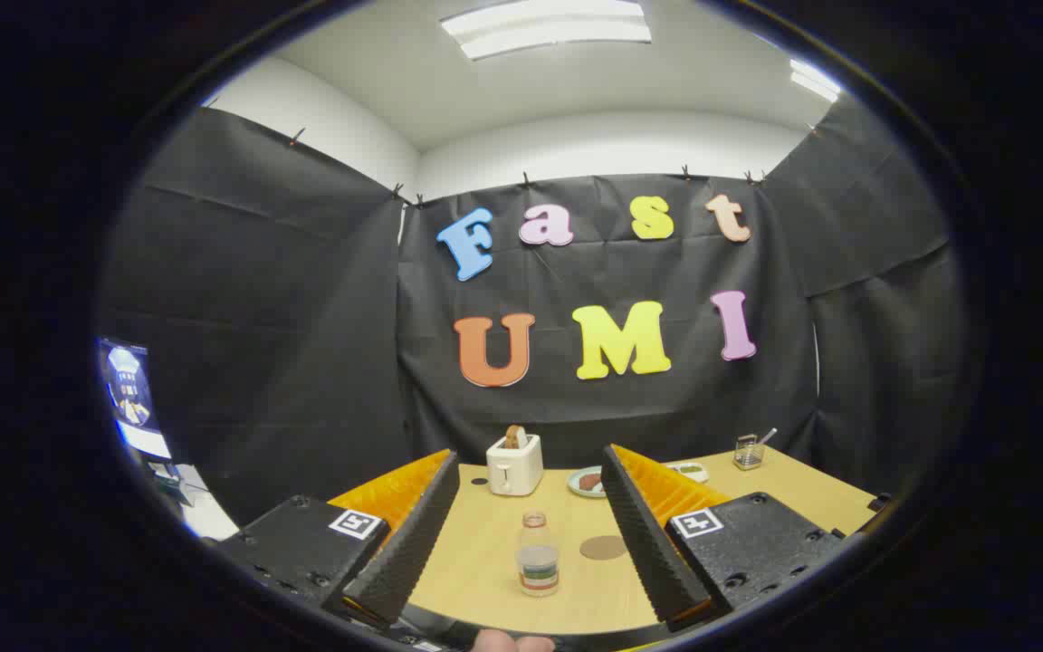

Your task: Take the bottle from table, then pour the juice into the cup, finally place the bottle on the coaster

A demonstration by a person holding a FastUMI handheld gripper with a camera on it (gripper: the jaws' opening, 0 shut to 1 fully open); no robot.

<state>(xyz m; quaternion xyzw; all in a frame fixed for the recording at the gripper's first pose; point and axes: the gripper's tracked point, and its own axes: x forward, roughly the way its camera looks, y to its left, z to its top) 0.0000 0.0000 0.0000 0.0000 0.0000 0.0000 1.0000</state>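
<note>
A small clear bottle (pixel 538 554) with a coloured label band and no cap stands upright on the wooden table (pixel 485 552), between my two fingers and a little ahead of them. My gripper (pixel 531 475) is open wide, with nothing between the fingers but the bottle's space; neither finger touches it. A round brown coaster (pixel 603 547) lies flat on the table just right of the bottle, close to the right finger. A cup cannot be made out from here.
A white toaster (pixel 514 465) with a slice of bread in it stands farther back. A plate (pixel 587 481) with food lies right of it, partly behind the right finger. A small wire holder (pixel 748 451) stands at the back right. A fingertip (pixel 511 641) shows below.
</note>
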